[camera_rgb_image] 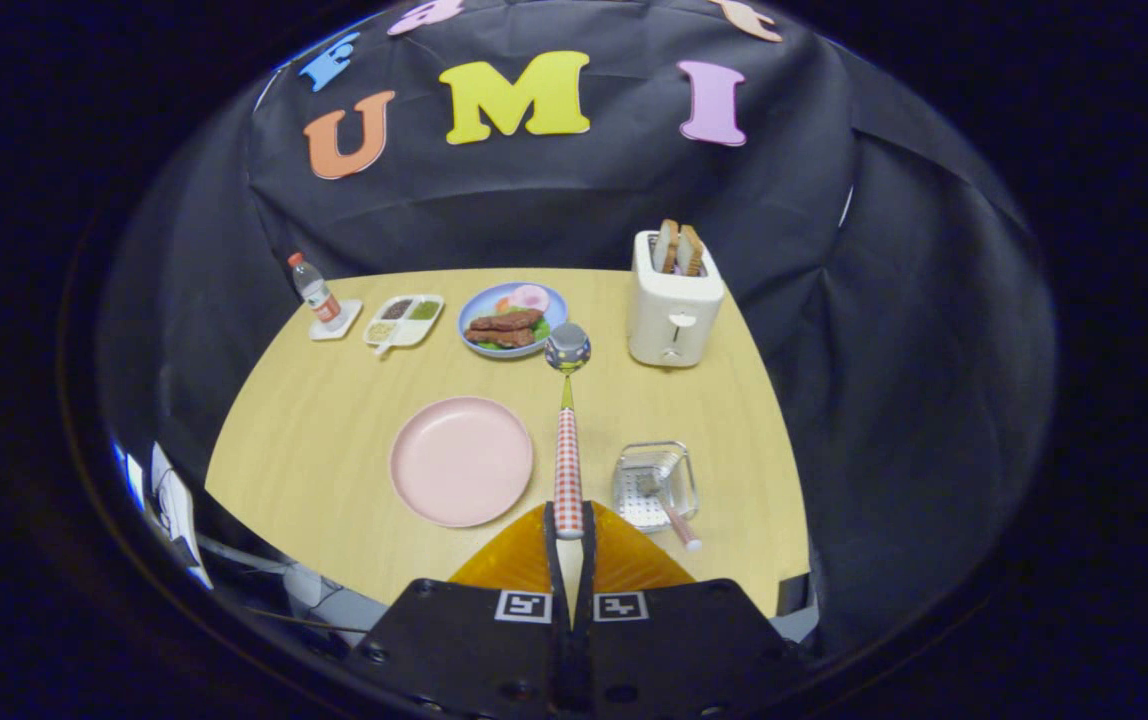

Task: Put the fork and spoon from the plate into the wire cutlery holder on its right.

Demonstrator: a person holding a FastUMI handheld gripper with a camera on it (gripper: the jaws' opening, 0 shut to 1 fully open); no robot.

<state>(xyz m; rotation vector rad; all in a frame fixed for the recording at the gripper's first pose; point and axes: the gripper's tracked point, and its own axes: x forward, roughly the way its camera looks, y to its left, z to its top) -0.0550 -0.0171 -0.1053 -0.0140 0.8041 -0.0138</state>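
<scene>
The tongs [570, 545] are clamping the checked handle of the spoon [568, 440], both orange fingers [509, 565] pressing together on its near end while the long shaft is pointing straight ahead and the patterned bowl is hanging out well beyond the tips. The pink plate [461, 460] is sitting just ahead and to the left of the fingers, with nothing lying on it, and the wire cutlery holder [655, 484] is standing just ahead to the right, already carrying the fork [669, 508], whose handle is leaning out toward the tongs. The spoon is looking light and stiff, probably smooth and a little slippery, so held this far back it is likely wanting to swivel; a grip nearer the middle of the handle would be steadying it. It is needing tipping bowl-down over the holder, beside the fork.
</scene>
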